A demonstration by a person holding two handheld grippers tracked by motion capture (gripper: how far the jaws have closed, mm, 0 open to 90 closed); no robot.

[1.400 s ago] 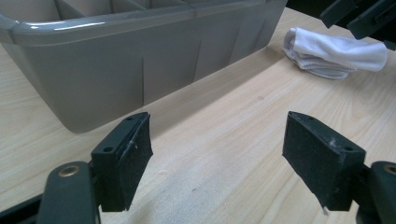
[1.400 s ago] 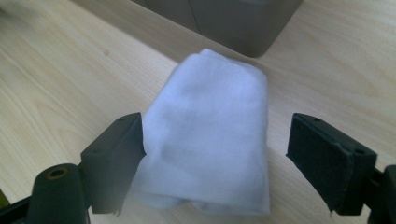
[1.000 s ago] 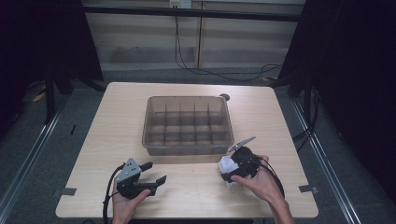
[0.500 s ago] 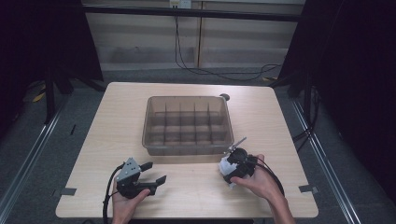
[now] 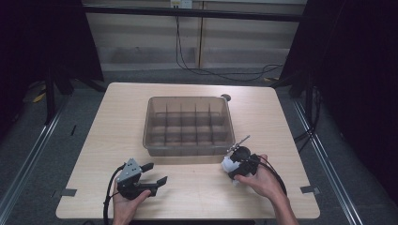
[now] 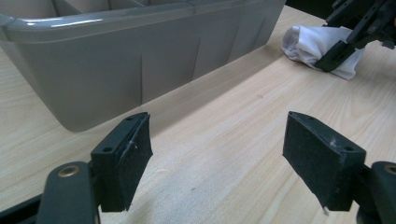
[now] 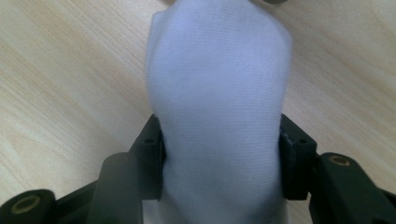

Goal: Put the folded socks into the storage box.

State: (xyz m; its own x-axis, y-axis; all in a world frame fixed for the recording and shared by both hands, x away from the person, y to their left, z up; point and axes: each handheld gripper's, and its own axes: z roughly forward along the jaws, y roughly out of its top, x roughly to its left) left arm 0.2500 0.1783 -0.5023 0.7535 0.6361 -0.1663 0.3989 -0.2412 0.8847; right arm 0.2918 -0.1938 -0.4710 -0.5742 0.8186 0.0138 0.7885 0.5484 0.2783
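Right gripper view: white cloth (image 7: 217,107) between claw (image 7: 222,154) pads

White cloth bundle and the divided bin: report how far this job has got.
Done: nothing is stowed; the compartments of the grey bin that show look empty. In hand: the right gripper has just been closing its jaws and now presses both sides of the white cloth bundle, which lies on the table. The left gripper waits open. Left: probably lifting the bundle and placing it in a compartment.
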